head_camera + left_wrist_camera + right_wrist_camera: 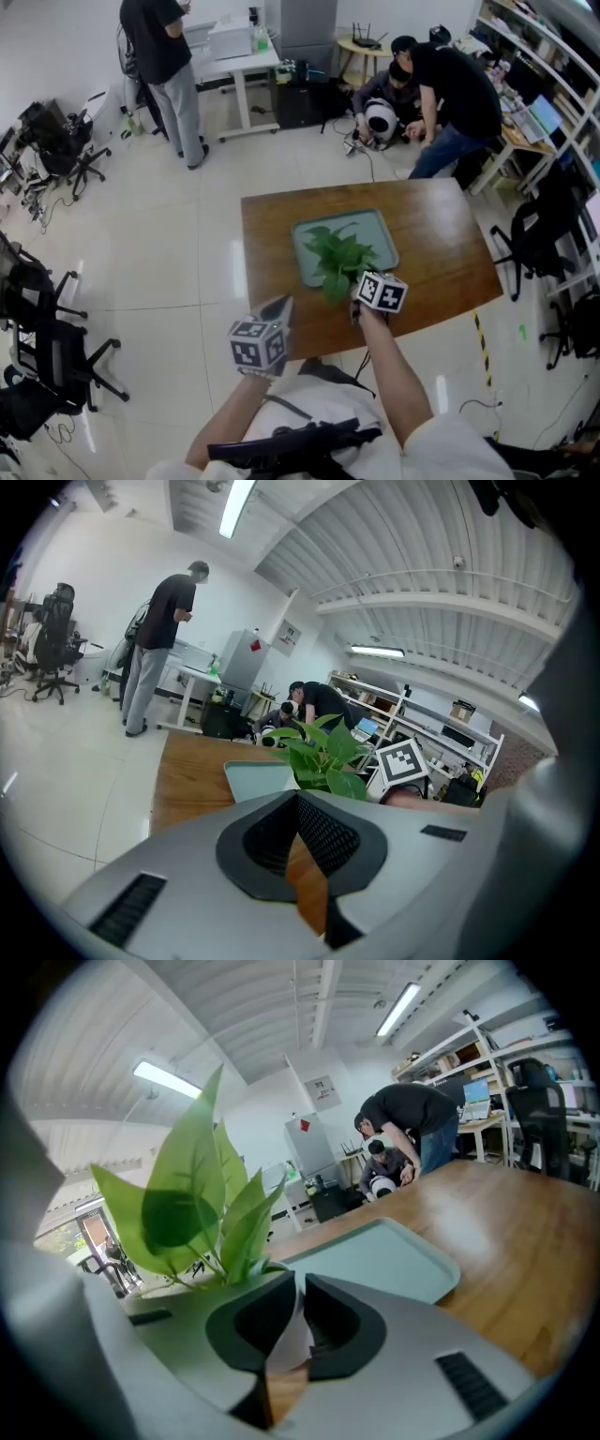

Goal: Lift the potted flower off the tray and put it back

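Observation:
The potted flower (339,255) has broad green leaves (202,1194) and a small white pot (286,1333). My right gripper (354,300) is shut on the pot, whose white wall fills the gap between the pads. It holds the plant over the near edge of the pale green tray (377,227), which lies flat on the wooden table (441,248). In the right gripper view the tray (384,1260) lies beyond and below the jaws. My left gripper (279,309) is at the table's near left edge, shut with nothing in it, pointing at the plant (323,752) and tray (255,778).
Several people stand or crouch on the floor behind the table, one by a white desk (234,56), others near the shelves (525,103). Office chairs (42,347) stand to the left, another chair (539,239) to the right.

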